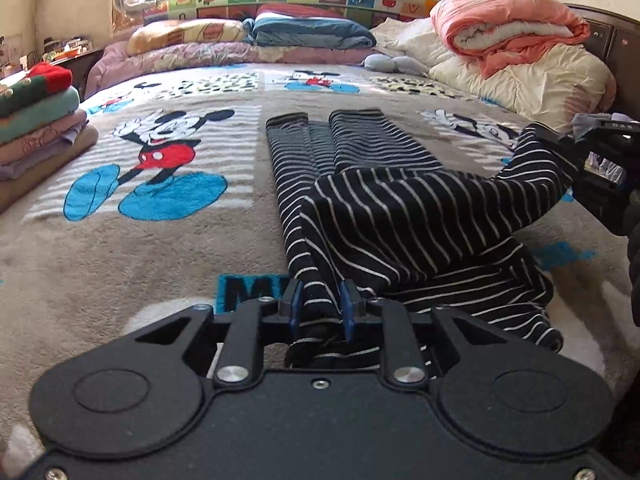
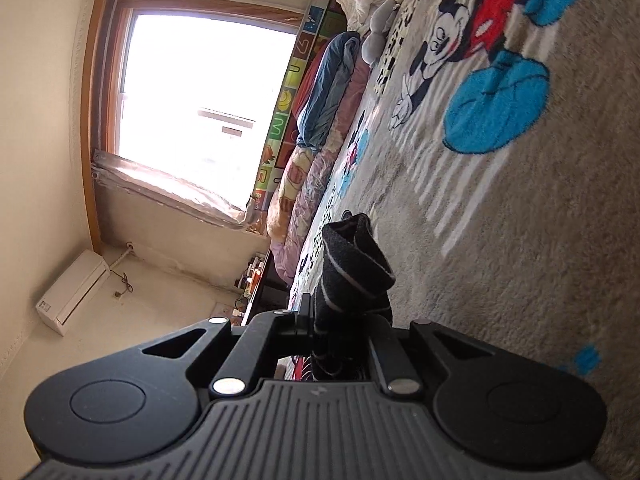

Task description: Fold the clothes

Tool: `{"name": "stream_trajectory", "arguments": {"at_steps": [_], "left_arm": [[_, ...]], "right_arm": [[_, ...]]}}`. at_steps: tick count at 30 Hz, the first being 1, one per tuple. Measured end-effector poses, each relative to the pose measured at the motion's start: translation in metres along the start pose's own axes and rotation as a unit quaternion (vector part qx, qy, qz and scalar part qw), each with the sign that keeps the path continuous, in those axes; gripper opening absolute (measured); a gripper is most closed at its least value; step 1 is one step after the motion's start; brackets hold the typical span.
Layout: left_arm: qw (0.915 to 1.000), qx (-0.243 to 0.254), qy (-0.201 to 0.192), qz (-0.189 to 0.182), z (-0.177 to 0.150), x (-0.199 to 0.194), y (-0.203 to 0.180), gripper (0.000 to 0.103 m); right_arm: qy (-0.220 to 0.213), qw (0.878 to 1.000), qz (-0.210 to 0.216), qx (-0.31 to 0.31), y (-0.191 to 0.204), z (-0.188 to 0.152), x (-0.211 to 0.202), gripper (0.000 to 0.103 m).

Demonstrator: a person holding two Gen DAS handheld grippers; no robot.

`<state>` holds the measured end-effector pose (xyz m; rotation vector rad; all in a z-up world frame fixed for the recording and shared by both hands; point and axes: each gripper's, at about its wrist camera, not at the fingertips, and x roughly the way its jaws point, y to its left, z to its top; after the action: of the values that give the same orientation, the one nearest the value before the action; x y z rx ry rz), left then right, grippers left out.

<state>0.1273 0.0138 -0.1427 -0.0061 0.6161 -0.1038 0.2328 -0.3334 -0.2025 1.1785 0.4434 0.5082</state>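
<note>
A black garment with thin white stripes lies lengthwise on the cartoon-mouse blanket, its far part folded flat. My left gripper is at the near end, and the blue pads pinch a fold of the striped cloth between them. My right gripper comes in from the right edge and holds another corner lifted off the bed, so the cloth stretches up to it. In the right wrist view, rolled on its side, the right gripper is shut on a bunched end of the striped garment.
A stack of folded clothes sits at the bed's left edge. Folded quilts and pillows line the far side under the window. A pink quilt on cream bedding fills the far right, with a grey plush toy beside it.
</note>
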Motion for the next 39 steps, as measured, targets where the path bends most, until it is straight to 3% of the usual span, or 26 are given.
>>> {"name": "stream_trajectory", "arguments": {"at_steps": [7, 11, 13, 15, 18, 24, 26, 28, 29, 32, 35, 39], "left_arm": [[0.9993, -0.03, 0.012, -0.019, -0.004, 0.007, 0.01, 0.019], [0.9993, -0.014, 0.021, -0.029, -0.005, 0.006, 0.01, 0.019], [0.9987, -0.002, 0.029, -0.042, -0.005, 0.007, 0.011, 0.019], [0.9972, -0.005, 0.028, -0.069, -0.001, 0.002, 0.02, 0.019], [0.9947, -0.04, -0.003, -0.094, 0.01, -0.014, 0.047, 0.019], [0.9879, -0.101, -0.062, -0.1, 0.031, -0.016, 0.076, 0.019], [0.9853, -0.097, -0.061, -0.127, 0.032, -0.01, 0.07, 0.019], [0.9839, -0.081, -0.028, -0.157, 0.024, 0.001, 0.058, 0.019], [0.9851, -0.066, 0.011, -0.158, 0.017, 0.013, 0.049, 0.019], [0.9923, -0.026, 0.028, -0.117, 0.003, 0.023, 0.03, 0.018], [0.9854, -0.069, -0.033, -0.152, 0.013, -0.014, 0.052, 0.018], [0.9886, -0.046, -0.031, -0.14, 0.004, -0.03, 0.062, 0.02]], "right_arm": [[0.025, 0.998, 0.021, -0.053, 0.07, 0.041, 0.026, 0.01], [0.062, 0.991, 0.01, -0.117, 0.117, 0.053, 0.054, 0.009], [0.077, 0.986, -0.021, -0.147, 0.127, 0.053, 0.063, 0.009], [0.093, 0.981, -0.072, -0.151, 0.121, 0.053, 0.073, 0.009], [0.097, 0.98, -0.11, -0.138, 0.104, 0.052, 0.067, 0.01], [0.095, 0.984, -0.093, -0.121, 0.089, 0.048, 0.048, 0.01], [0.096, 0.983, -0.095, -0.121, 0.088, 0.045, 0.046, 0.01], [0.093, 0.984, -0.097, -0.121, 0.089, 0.045, 0.044, 0.01], [0.09, 0.984, -0.097, -0.119, 0.09, 0.044, 0.043, 0.01], [0.078, 0.986, -0.095, -0.112, 0.093, 0.046, 0.041, 0.01], [0.072, 0.986, -0.092, -0.116, 0.102, 0.048, 0.041, 0.01], [0.079, 0.985, -0.09, -0.126, 0.109, 0.047, 0.042, 0.01]]}}
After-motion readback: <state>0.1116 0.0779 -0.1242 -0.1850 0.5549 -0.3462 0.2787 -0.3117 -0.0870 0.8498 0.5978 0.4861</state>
